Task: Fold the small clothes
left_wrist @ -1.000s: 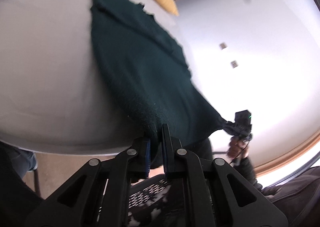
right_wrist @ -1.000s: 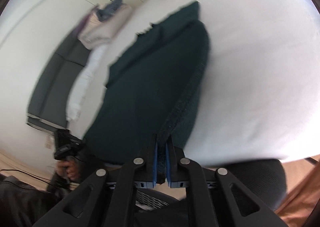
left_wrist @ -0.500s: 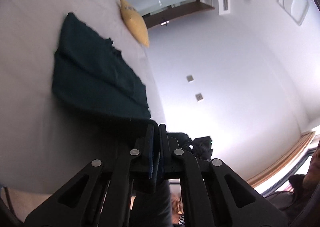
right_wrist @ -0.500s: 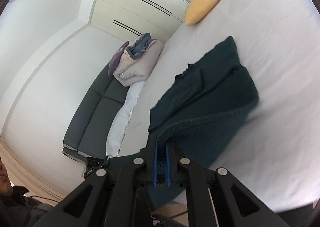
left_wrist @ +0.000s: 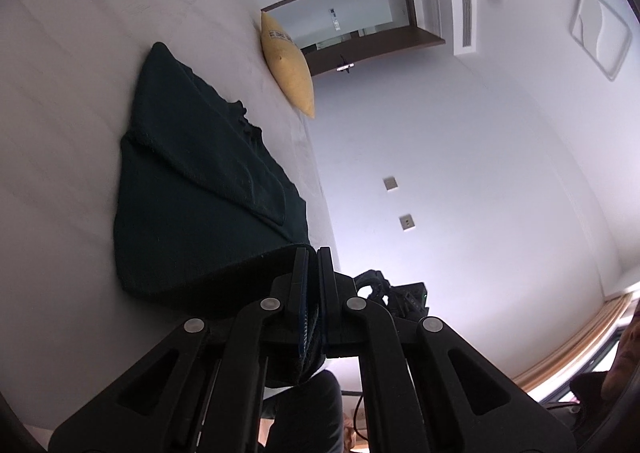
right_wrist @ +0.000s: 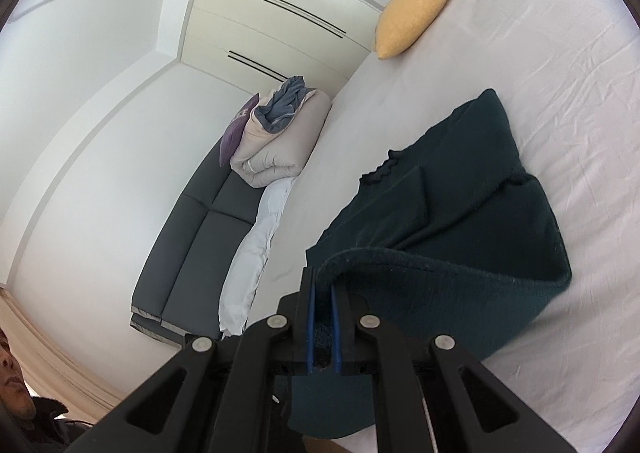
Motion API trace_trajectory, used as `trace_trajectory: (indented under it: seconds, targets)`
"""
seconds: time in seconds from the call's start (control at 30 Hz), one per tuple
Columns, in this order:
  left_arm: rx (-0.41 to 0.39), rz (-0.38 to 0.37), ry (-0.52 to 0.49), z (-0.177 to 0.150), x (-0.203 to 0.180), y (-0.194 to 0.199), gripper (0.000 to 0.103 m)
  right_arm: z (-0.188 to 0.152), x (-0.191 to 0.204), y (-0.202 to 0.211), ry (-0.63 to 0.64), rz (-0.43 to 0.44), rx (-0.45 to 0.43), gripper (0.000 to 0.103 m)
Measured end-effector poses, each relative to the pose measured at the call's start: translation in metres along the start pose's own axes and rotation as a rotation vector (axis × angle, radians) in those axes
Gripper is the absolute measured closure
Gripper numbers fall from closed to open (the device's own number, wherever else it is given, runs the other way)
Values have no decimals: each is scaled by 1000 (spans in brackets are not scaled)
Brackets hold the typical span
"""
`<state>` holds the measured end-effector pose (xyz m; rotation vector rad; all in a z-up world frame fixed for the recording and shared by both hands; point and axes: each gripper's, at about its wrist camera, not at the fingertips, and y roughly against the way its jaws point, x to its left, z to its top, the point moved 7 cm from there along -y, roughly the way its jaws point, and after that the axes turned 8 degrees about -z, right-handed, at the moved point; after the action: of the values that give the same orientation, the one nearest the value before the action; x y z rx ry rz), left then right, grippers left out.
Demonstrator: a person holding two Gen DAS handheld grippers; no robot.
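Observation:
A dark green knitted sweater lies on the white bed, sleeves folded in over its body. My left gripper is shut on one corner of its near hem, lifted off the bed. My right gripper is shut on the other hem corner of the sweater; the hem curls up and forward over the body between the two grippers. The far collar end rests flat on the bed.
A yellow pillow lies beyond the sweater and shows in the right wrist view too. A folded duvet pile sits on a dark sofa beside the bed. The wall runs along the other side.
Both grippers have carried the near hem up off the bed edge and forward toward the collar; the sweater's lower part now arches over its body.

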<state>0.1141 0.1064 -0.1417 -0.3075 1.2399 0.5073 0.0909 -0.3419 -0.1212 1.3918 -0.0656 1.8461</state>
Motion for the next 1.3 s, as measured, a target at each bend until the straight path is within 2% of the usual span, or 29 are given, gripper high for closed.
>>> trace_trajectory:
  seconds: [0.23, 0.43, 0.63, 0.73, 0.83, 0.87, 0.93, 1.0, 1.03, 1.07, 1.1, 1.13, 1.2, 1.23, 1.3]
  targets:
    - [-2, 4, -5, 19, 4, 2, 101, 16, -5, -17, -25, 6, -12, 95]
    - [-16, 10, -3, 53, 10, -9, 101, 42, -12, -39, -38, -6, -31, 95]
    - [-51, 14, 19, 110, 30, -33, 101, 89, -35, -73, -107, -42, -70, 95]
    - [-78, 46, 41, 147, 50, -50, 101, 118, -49, -92, -144, -60, -93, 95]
    - [-138, 76, 89, 186, 76, -62, 101, 147, -68, -114, -190, -100, -117, 95]
    - [-176, 84, 133, 202, 93, -63, 101, 155, -76, -121, -207, -123, -123, 95]
    - [-204, 94, 202, 220, 123, -65, 101, 170, -99, -140, -249, -185, -132, 94]
    - [-225, 137, 349, 228, 167, -61, 100, 178, -125, -154, -301, -277, -129, 84]
    - [-231, 154, 400, 228, 180, -57, 99, 179, -139, -159, -351, -286, -123, 78]
    - [-242, 169, 440, 226, 190, -51, 95, 179, -147, -160, -383, -282, -125, 63]
    - [-253, 166, 440, 224, 192, -43, 92, 178, -153, -158, -407, -282, -141, 52]
    - [-257, 164, 424, 223, 190, -38, 87, 176, -154, -154, -405, -275, -164, 49]
    - [-248, 180, 382, 216, 178, -29, 82, 173, -153, -148, -355, -311, -179, 33]
    - [-220, 195, 333, 210, 165, -30, 78, 171, -149, -147, -325, -328, -167, 33]
    - [-160, 211, 235, 200, 143, -42, 64, 167, -138, -146, -256, -349, -126, 33]
